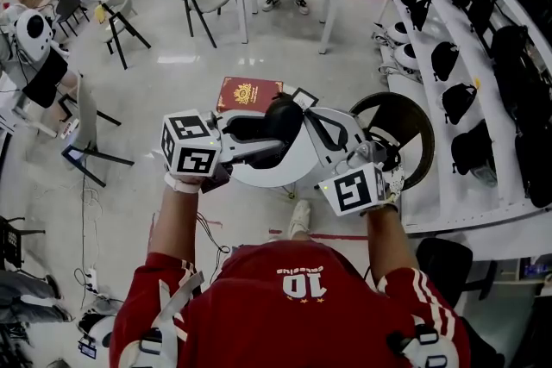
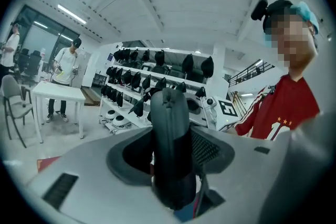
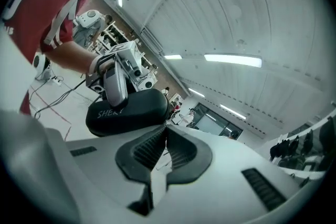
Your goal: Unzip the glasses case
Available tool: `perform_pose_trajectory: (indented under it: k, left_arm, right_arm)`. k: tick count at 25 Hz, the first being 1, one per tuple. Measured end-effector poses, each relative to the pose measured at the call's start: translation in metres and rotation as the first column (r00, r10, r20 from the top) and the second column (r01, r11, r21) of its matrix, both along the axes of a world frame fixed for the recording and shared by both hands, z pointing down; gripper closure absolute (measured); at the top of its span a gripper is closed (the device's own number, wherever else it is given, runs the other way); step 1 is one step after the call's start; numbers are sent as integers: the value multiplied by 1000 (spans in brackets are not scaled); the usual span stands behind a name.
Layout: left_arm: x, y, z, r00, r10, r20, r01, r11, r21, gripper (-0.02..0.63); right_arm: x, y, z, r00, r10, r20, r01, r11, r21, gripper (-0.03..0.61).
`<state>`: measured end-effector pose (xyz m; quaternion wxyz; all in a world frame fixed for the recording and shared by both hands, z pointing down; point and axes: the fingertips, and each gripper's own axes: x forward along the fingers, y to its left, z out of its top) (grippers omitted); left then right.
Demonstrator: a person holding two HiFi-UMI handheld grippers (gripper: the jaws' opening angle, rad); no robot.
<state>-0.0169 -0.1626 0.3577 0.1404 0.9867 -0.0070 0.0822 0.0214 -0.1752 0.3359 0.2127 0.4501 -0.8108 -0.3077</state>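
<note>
Snugly, left tool [image 2: 172, 157] clamps a smooth, rounded glasses case [image 2: 169, 113].

The head camera looked steeply down from above the person's red jersey [image 1: 293, 289], fairly near the left claw [image 1: 255, 140] and right claw [image 1: 317, 132] held over the round white bench [image 1: 267, 177]. The left claw's camera sat close behind the black oval glasses case [image 2: 173, 149], facing about level toward the white wall shelves of black gear [image 2: 152, 78]; the head view also caught those shelves [image 1: 466, 30]. The right claw's camera, rolled askew, faced upward toward the ceiling, sharing the case [image 3: 134, 110] and left claw [image 3: 114, 84] with the other views.
</note>
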Motion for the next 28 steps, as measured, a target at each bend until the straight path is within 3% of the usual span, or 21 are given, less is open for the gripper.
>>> perform_pose_trajectory:
  k: [6, 12, 14, 20, 24, 28]
  left_arm:
    - [5, 0, 22, 988, 36, 148, -43, 998, 45, 399]
    - [11, 0, 41, 963, 27, 268, -57, 993, 106, 399]
    - [11, 0, 49, 943, 15, 332, -66, 987, 143, 400]
    - [10, -6, 78, 849, -16, 528, -120, 968, 221, 400]
    - [11, -10, 89, 811, -46, 583, -131, 957, 258, 400]
    - [11, -13, 94, 816, -39, 577, -127, 961, 246, 402]
  right_arm:
    - [3, -1, 14, 984, 1, -180, 2, 1000, 16, 561]
    - [6, 0, 22, 958, -2, -287, 10, 1000, 23, 560]
    - [5, 2, 29, 938, -18, -347, 25, 1000, 16, 560]
    - [3, 2, 56, 860, -79, -503, 57, 997, -59, 561]
    - [2, -1, 66, 842, -81, -534, 44, 996, -82, 561]
    - [-2, -3, 67, 841, -73, -536, 27, 995, -94, 561]
